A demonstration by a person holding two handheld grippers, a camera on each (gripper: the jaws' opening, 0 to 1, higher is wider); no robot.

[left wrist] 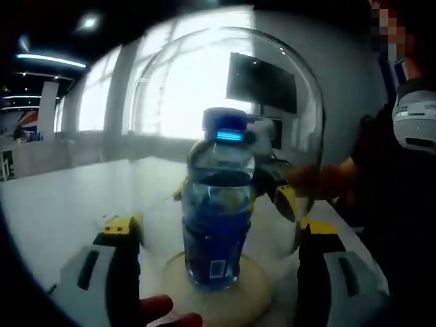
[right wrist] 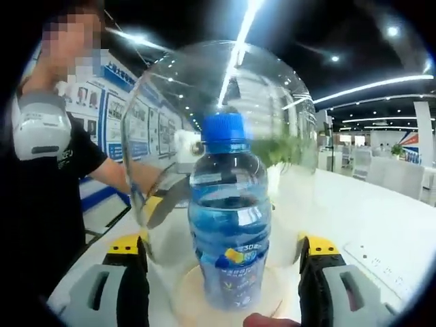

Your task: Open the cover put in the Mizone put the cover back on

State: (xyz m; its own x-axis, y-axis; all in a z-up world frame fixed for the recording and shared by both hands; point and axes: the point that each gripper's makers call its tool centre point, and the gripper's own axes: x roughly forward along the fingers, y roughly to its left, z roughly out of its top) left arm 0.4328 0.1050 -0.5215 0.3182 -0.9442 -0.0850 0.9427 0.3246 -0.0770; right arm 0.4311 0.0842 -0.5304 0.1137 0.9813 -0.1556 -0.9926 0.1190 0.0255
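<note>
Mizone bottle (left wrist: 218,204) stands on round base (left wrist: 255,286) on white surface (left wrist: 61,204), under clear cover (left wrist: 300,102). Both grippers' fingers (left wrist: 119,262) (right wrist: 320,272) spread wide, flanking it, empty; fingertips cut off

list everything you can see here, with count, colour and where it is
bottle: 1, blue drink and blue cap, upright on the round base
glass dome: 1, clear, around the bottle; whether it rests on the base or is lifted, cannot tell
round base: 1, pale beige, on the table
table: 1, white, under everything
wall screen: 1, dark, behind the dome
power strip: 1, white, on the table at right in the right gripper view
left gripper: 1, grey with yellow tips, jaws apart either side of the base
right gripper: 1, same colours, jaws apart
person: 1, black shirt, beside the table
</note>
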